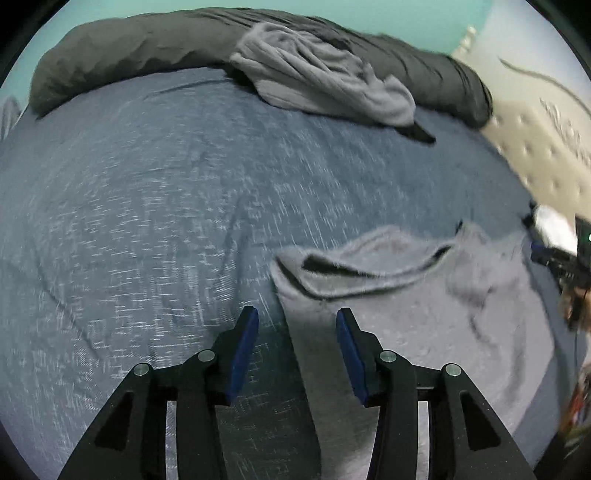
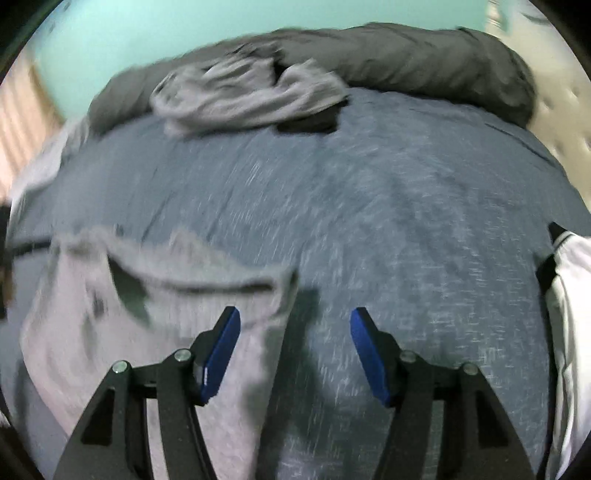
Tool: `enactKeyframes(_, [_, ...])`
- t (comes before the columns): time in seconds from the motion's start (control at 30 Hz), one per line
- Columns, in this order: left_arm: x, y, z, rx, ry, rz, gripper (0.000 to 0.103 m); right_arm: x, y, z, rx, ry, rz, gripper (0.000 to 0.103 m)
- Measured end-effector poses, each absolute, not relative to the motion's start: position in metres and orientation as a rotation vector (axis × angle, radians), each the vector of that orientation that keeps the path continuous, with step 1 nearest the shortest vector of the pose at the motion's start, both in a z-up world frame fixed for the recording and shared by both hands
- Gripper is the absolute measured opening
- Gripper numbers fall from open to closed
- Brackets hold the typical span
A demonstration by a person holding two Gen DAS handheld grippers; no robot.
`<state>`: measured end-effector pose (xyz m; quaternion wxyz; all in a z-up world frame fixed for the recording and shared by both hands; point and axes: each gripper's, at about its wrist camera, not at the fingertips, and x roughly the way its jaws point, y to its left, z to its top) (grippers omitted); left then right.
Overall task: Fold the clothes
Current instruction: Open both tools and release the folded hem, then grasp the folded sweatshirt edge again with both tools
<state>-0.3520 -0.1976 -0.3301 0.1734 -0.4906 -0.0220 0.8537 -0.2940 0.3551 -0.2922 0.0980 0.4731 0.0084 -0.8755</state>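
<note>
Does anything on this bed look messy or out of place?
Yes. A grey garment lies crumpled against the dark rolled blanket at the far edge, unfolded. The nearer grey garment is laid out but rumpled at its collar.

Bed [image 1: 155, 192]: covered by a blue-grey heathered cover, lightly creased; most of both views is filled by it.
Far edge of bed: a dark grey rolled duvet [image 1: 122, 48] is laid along it.
Wall [image 2: 155, 33]: painted a flat turquoise, seen behind the duvet.
Headboard [image 1: 535, 147]: cream, button-tufted, seen at the right side of the bed.
Left side, right wrist view: a pale ribbed panel [image 2: 22, 122]; its nature cannot be told through the blur.
Light: dim and even.
</note>
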Motion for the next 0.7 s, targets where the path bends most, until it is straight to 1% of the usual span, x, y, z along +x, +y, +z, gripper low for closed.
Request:
enactKeyframes(0.1, [-0.359,-0.199,-0.335,-1.368,-0.082,2.429,0.048,-0.293,0.349,-0.307,1.412,0.089,-2.567,0.063])
enactKeyframes(0.23, [-0.371,-0.2,-0.341,-1.355,-0.198,2.42,0.048,-0.304,0.345,-0.319,1.417,0.152,-2.586,0.063])
enactKeyframes(0.47, [-0.386,-0.197,-0.356,-1.366,-0.294,2.41,0.047,-0.339,0.33,-0.328,1.367,0.144,-2.67,0.063])
enactKeyframes(0.57, [-0.389,-0.196,-0.36,-1.365,-0.302,2.405,0.036,-0.352,0.337,-0.319,1.34,0.074,-2.759,0.063])
enactKeyframes(0.63, [-0.39,-0.195,-0.361,-1.364,-0.301,2.403,0.031,-0.349,0.348,-0.31,1.281,-0.018,-2.776,0.063])
enactKeyframes(0.67, [-0.389,-0.194,-0.36,-1.362,-0.297,2.404,0.026,-0.347,0.354,-0.305,1.251,-0.064,-2.783,0.063])
enactKeyframes(0.7, [-0.388,-0.193,-0.36,-1.361,-0.294,2.405,0.025,-0.345,0.359,-0.3,1.223,-0.106,-2.787,0.063])
